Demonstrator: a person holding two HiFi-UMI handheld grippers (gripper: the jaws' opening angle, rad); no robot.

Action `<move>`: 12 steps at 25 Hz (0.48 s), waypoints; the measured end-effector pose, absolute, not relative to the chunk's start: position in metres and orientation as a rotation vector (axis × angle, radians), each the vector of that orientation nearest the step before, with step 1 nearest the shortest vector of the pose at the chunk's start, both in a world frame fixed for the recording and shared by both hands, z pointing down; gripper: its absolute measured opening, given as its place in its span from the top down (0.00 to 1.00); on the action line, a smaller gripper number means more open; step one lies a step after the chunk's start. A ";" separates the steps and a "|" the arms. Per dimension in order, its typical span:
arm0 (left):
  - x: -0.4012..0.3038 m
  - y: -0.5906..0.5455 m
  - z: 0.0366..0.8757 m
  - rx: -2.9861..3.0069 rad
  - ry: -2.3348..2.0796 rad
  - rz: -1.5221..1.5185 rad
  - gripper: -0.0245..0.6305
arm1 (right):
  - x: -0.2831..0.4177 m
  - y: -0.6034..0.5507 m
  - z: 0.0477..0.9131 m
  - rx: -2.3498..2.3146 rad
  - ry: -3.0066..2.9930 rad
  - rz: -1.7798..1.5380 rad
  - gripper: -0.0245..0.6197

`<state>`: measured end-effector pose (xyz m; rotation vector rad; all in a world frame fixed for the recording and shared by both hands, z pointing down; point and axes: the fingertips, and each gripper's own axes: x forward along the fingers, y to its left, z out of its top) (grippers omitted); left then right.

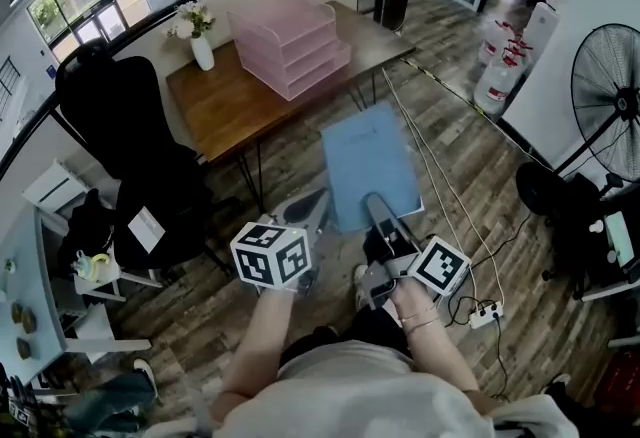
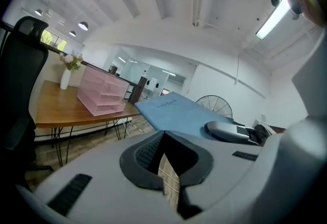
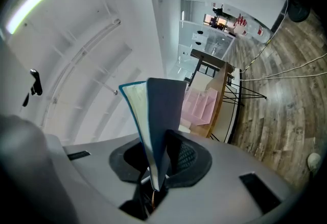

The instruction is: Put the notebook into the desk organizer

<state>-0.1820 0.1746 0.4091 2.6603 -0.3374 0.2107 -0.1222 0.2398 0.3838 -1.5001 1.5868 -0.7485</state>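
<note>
A light blue notebook [image 1: 370,161] is clamped by its near edge in my right gripper [image 1: 376,204], which is shut on it and carries it flat above the wooden floor. In the right gripper view the notebook [image 3: 158,115] stands edge-on between the jaws of that gripper [image 3: 155,169]. The pink tiered desk organizer [image 1: 290,41] sits on the brown desk [image 1: 215,106] ahead, some way beyond the notebook. My left gripper [image 1: 316,200] hangs just left of the notebook, shut and holding nothing. Its view shows the organizer [image 2: 102,96] and the notebook [image 2: 176,113].
A white vase with flowers [image 1: 200,46] stands at the desk's far left. A black office chair [image 1: 130,126] is left of the desk. A floor fan [image 1: 610,111], water bottles [image 1: 497,76] and a power strip [image 1: 483,316] with cables lie to the right.
</note>
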 end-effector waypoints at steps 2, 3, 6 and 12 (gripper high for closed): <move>-0.167 0.158 0.408 2.651 -0.363 0.198 0.95 | -0.104 0.222 0.380 -1.480 1.607 -0.748 0.85; -0.159 0.150 0.406 2.647 -0.369 0.192 0.95 | -0.095 0.212 0.378 -1.467 1.614 -0.753 0.85; -0.131 0.126 0.395 2.658 -0.387 0.166 0.95 | -0.065 0.183 0.367 -1.432 1.657 -0.738 0.85; -0.076 0.081 0.380 2.659 -0.468 0.115 0.95 | -0.012 0.135 0.353 -1.374 1.719 -0.743 0.85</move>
